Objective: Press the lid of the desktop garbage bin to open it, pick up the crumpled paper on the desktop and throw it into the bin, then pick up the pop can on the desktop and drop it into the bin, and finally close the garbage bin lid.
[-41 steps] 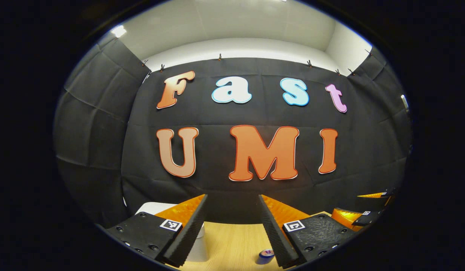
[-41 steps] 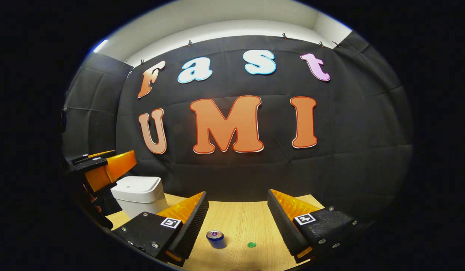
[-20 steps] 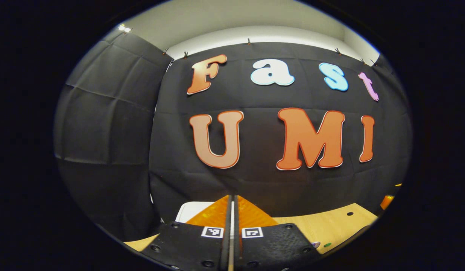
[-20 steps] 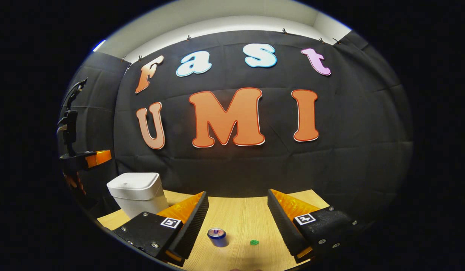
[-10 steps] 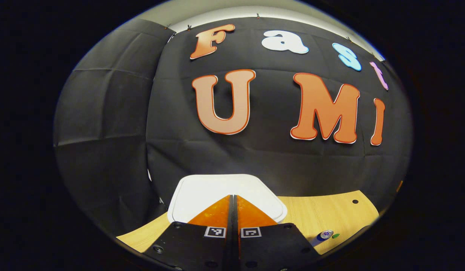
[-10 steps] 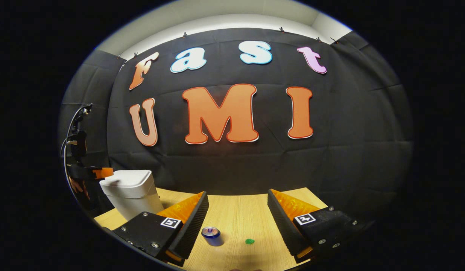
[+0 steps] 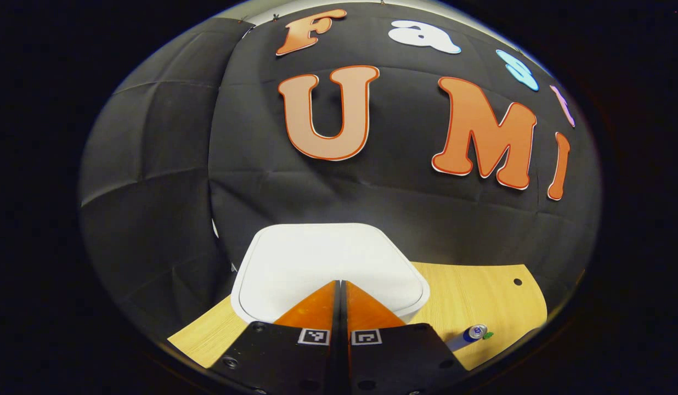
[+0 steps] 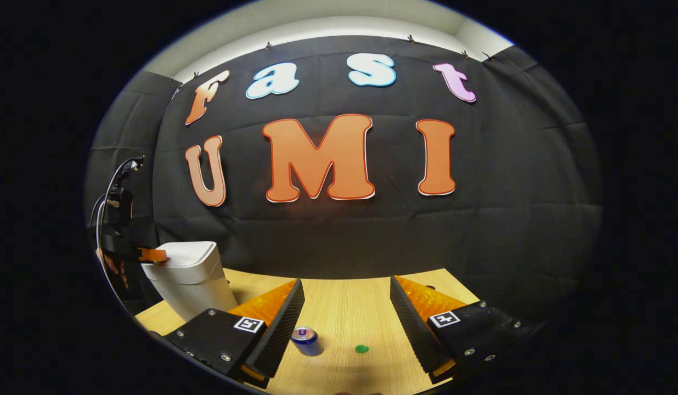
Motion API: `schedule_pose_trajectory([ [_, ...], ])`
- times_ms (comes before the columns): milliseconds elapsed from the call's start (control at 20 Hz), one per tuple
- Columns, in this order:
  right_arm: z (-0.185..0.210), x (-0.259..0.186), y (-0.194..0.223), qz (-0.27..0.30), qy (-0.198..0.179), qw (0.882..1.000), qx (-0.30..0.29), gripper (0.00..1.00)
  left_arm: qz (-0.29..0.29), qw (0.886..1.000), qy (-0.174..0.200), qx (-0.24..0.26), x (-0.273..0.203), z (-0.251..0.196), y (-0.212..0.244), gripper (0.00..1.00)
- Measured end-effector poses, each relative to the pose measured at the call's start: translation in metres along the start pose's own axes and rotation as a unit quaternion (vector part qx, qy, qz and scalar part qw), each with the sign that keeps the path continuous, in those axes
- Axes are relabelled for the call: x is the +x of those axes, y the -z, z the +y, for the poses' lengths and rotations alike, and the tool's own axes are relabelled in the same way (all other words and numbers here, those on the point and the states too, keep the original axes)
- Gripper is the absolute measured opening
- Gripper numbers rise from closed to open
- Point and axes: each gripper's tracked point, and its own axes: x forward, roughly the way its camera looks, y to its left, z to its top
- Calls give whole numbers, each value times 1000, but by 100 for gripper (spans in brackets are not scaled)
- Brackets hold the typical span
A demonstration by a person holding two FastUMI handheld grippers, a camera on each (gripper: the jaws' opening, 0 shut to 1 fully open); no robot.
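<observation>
The white desktop bin point(image 7: 328, 263) has its lid down and flat. My left gripper point(image 7: 340, 284) is shut with nothing held, its tips over the lid's near half; contact cannot be told. In the right gripper view the bin point(image 8: 188, 277) stands at the left, with the left gripper point(image 8: 151, 254) at its top edge. My right gripper point(image 8: 346, 291) hangs open above the table. The blue pop can point(image 8: 305, 339) stands upright below and between its fingers, nearer the left one. A small green crumpled scrap point(image 8: 362, 348) lies just right of the can. The pop can point(image 7: 473, 333) also appears far right.
The wooden table point(image 8: 344, 312) runs back to the black cloth wall. A small dark hole point(image 7: 517, 281) marks the table near its far right corner. A cable and mount point(image 8: 117, 203) rise above the left gripper.
The left gripper, open two seconds ago, shut and moved left and down toward the bin lid, which now looms larger. The right gripper has barely shifted and stays open.
</observation>
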Motion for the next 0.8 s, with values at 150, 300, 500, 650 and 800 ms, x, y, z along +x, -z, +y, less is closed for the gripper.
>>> schedule_pose_trajectory([
  [150, 3, 0, 7, 10, -8, 1000, 2, 93, -1, 1000, -2, 14, -2, -2, -3, 0],
  [300, 1, 0, 6, 10, -9, 1000, 4, 93, -49, 999, -11, 15, -17, 1, -25, 0],
  [500, -1, -1, 8, 14, -11, 1000, 8, 94, -155, 987, -16, 31, -55, -4, -79, 17],
  [650, -3, -2, 9, 14, -12, 1000, 5, 94, -184, 982, -12, 45, -77, -13, -91, 25],
  [800, -3, -2, 13, 19, -15, 1000, 5, 94, -204, 978, 6, 39, -97, -31, -97, 43],
])
